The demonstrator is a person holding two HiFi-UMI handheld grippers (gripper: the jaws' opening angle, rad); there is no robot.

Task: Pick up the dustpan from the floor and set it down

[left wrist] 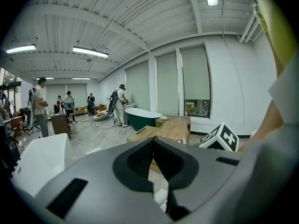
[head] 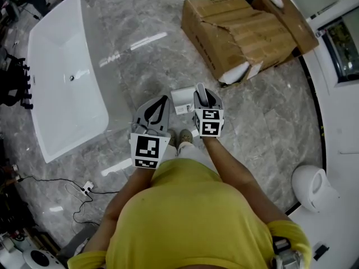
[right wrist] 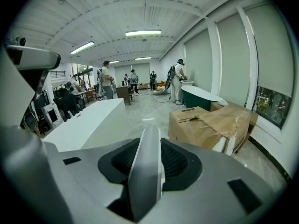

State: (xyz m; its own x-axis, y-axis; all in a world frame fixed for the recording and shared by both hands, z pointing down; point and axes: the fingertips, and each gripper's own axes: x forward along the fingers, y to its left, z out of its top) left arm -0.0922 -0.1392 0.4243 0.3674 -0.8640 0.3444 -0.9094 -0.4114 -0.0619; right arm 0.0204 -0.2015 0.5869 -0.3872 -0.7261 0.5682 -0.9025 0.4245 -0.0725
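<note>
In the head view my right gripper (head: pixel 205 97) is shut on the grey-white handle of the dustpan (head: pixel 183 100). The dustpan's white body hangs just left of the jaws, above the marble floor by the person's shoes. The right gripper view shows that handle (right wrist: pixel 145 171) as a pale bar running up between the two dark pads of the right gripper (right wrist: pixel 147 158). My left gripper (head: pixel 152 114) is alongside, to the left, with its jaws meeting and nothing held. In its own view the left gripper (left wrist: pixel 157 171) shows the pads closed to a narrow slit.
A long white bathtub (head: pixel 61 77) stands on the floor at the left. A torn cardboard box (head: pixel 241 32) lies ahead on the right. A white toilet (head: pixel 314 186) sits at the right edge. Cables and a power strip (head: pixel 87 188) lie at lower left. Several people stand far off.
</note>
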